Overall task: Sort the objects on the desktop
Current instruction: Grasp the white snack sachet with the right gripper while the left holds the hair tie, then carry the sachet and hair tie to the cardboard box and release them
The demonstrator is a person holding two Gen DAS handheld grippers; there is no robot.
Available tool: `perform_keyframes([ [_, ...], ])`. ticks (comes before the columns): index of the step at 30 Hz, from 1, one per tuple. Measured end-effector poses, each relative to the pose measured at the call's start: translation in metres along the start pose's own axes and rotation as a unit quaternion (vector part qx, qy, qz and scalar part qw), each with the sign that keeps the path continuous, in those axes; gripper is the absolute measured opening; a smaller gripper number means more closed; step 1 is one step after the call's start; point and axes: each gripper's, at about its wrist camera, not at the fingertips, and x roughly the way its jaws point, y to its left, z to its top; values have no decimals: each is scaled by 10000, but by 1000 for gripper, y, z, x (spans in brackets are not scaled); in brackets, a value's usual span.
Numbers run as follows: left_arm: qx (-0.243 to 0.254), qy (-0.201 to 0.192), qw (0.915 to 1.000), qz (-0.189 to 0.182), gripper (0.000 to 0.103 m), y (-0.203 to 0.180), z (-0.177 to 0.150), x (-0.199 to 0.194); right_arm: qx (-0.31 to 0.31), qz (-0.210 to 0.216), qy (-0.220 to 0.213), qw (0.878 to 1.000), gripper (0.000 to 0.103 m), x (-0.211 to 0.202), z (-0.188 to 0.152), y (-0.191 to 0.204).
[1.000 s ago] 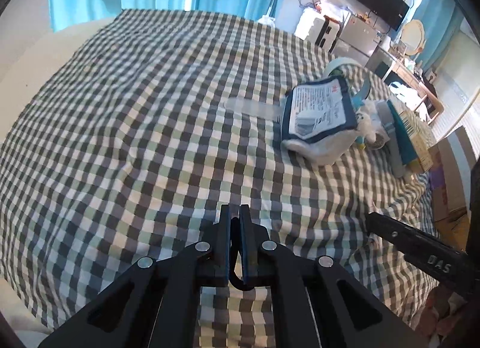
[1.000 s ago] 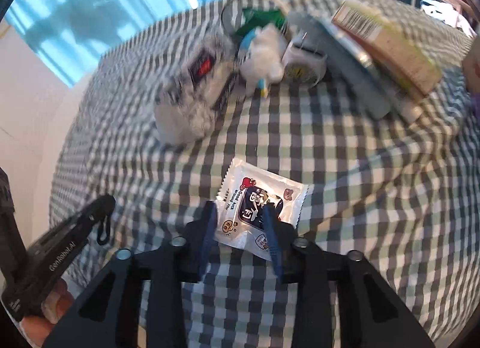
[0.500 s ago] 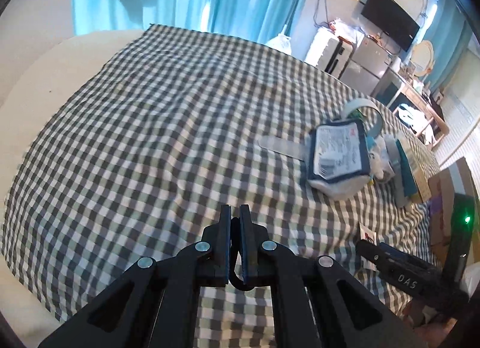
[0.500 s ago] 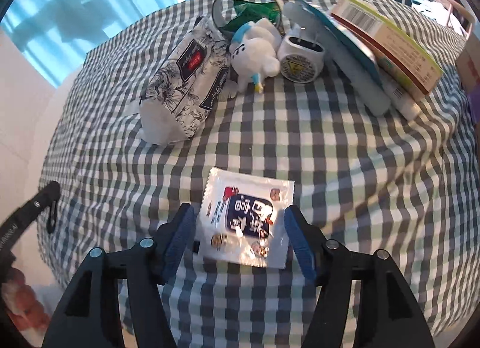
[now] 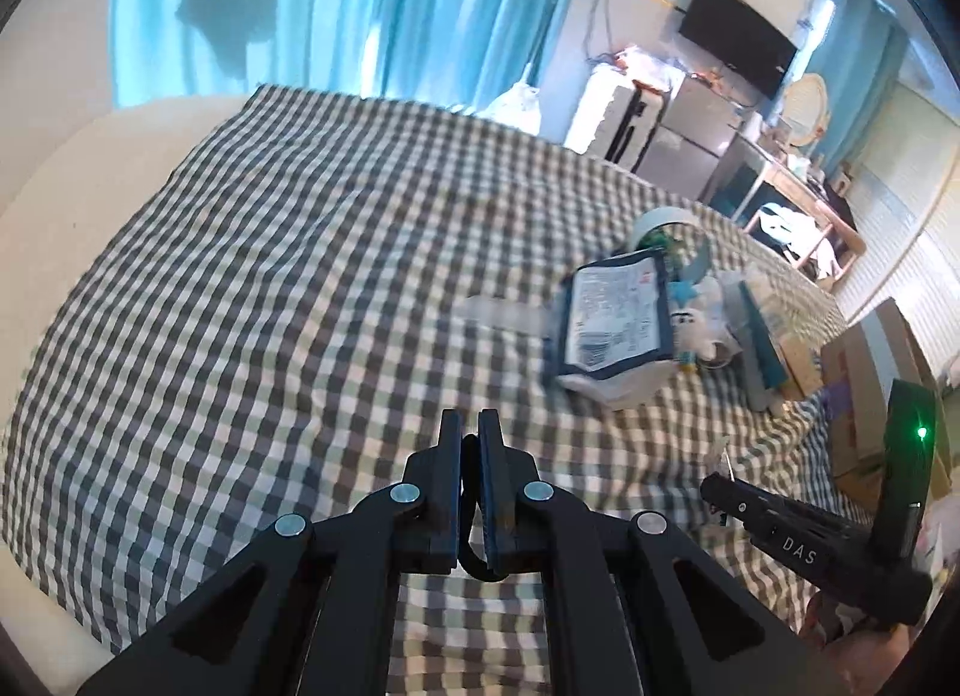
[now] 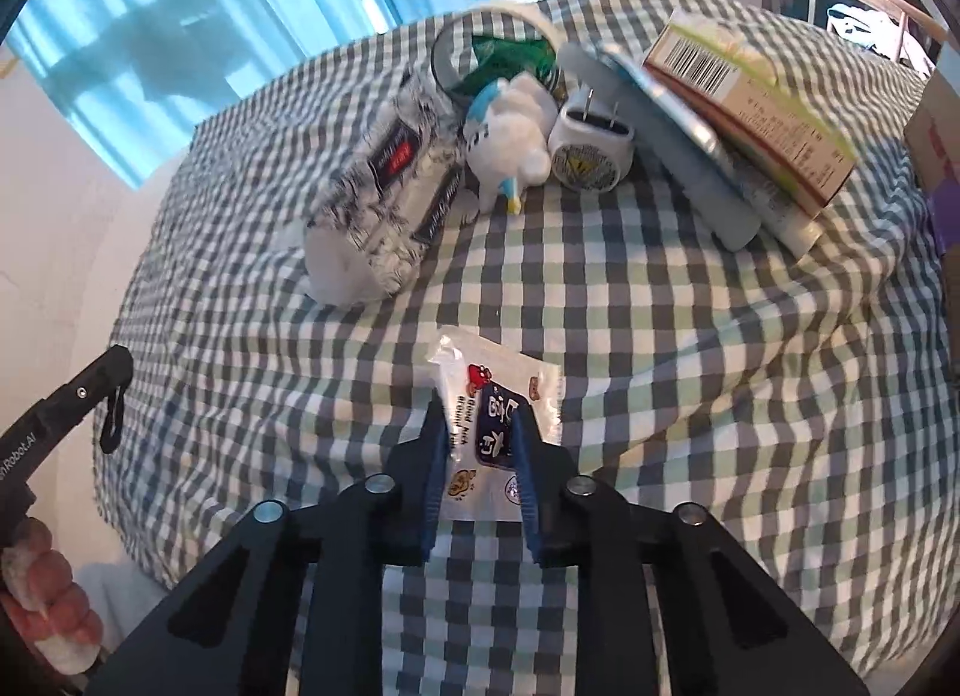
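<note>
Black right gripper [image 6: 480,444] fingers have just been closing and are pinching the white snack packet [image 6: 498,414]; left gripper [image 5: 471,444] fingers are pressed together, empty.

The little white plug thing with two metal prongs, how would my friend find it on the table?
Look at the checked tablecloth and find the row of things at its far side. Beside the white plush toy with blue ears, in front of the grey-blue flat case, sits the round white plastic plug adapter. Only it has two metal prongs on top and a yellow warning triangle.
</note>
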Motion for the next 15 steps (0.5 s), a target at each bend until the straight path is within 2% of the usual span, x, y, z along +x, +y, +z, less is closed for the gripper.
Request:
perform_keyframes([
  [5, -12, -55, 10000, -42, 5, -5, 10, -18, 35, 151, -157, 9998, 8, -32, -6, -8],
  [10, -66, -211, 9997, 38, 5, -1, 22, -39, -89, 290, -432, 9986, 6, -55, -5, -11],
  [15, -66, -304, 9995, 39, 5, -9, 22, -56, 172, 556, -574, 9967, 6, -68, -7, -16],
])
